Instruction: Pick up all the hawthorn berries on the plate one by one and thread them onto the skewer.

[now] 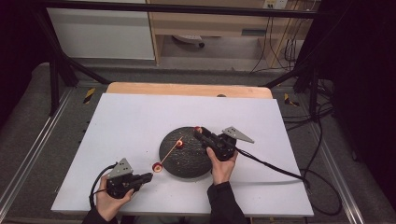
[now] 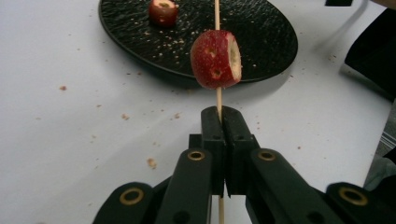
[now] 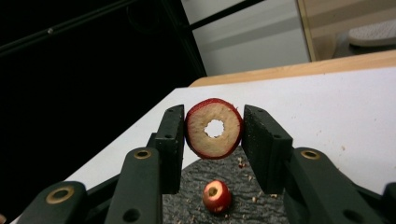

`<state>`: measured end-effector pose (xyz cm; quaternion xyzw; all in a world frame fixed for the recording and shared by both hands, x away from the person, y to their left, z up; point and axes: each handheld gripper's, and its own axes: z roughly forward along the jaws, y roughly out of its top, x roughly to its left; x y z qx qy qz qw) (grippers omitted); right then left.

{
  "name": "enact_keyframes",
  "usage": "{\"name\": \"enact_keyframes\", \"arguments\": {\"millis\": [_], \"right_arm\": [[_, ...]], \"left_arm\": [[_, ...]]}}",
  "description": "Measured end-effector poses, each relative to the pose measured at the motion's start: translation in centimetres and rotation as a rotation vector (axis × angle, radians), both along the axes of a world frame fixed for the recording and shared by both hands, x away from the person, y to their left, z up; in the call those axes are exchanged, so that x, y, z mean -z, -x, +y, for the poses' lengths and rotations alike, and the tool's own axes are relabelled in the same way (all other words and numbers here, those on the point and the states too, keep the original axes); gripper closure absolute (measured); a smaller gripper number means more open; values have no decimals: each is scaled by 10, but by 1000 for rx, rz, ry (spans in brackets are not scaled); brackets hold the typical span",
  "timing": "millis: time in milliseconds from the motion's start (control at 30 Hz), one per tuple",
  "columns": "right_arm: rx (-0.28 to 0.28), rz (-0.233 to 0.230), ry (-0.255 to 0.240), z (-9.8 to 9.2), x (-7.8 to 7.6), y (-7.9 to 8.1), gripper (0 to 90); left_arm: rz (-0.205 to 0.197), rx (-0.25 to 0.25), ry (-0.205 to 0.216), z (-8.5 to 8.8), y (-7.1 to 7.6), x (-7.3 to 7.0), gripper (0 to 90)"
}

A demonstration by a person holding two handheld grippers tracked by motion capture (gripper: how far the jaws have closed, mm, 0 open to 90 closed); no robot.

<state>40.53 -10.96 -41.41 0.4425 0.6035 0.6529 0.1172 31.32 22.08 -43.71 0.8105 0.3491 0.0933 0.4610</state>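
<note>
Clamping a thin wooden skewer (image 2: 217,100) between its closed jaws, the left hand-held gripper (image 1: 145,177) sat at the lower left of the high view, over the white table (image 1: 126,126). In the left gripper view the skewer ran straight up the middle of the frame from the jaws, and a cored red fruit piece (image 2: 216,59), pale on its cut face, was threaded on it just above the jaw tips. The skewer went on toward the top of that frame, over a round black plate (image 2: 261,37) speckled with crumbs. A second cored fruit piece (image 2: 163,11) lay on the plate at the upper left of that view.

In the high view the plate (image 1: 187,161) lay at the centre of the table, with the threaded piece (image 1: 157,166) just off its lower-left rim and the loose piece (image 1: 179,143) on its upper part.

The right hand-held gripper (image 1: 200,132) hung over the plate's upper right edge, the person's hand (image 1: 221,169) below it. In the right gripper view its jaws pinched a fruit ring (image 3: 214,129) from both sides at the frame's centre, the cut face and round core hole turned to the camera. Below it, at the bottom centre, the loose piece (image 3: 217,196) rested on the plate among crumbs.
</note>
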Motion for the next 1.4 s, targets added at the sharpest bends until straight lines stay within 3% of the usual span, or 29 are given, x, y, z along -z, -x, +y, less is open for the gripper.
{"name": "enact_keyframes", "arguments": {"millis": [233,500,1000,1400], "right_arm": [[28,-64,-11,0,0,1,604],[39,-84,-19,1,0,2,605],[43,-101,8,2,4,3,605],[35,-104,9,3,5,5,606]], "left_arm": [[7,6,10,-17,1,-3,883],[16,-8,19,-29,0,-5,883],[27,-16,33,-40,0,-8,883],[43,-67,74,-55,-1,-13,884]]}}
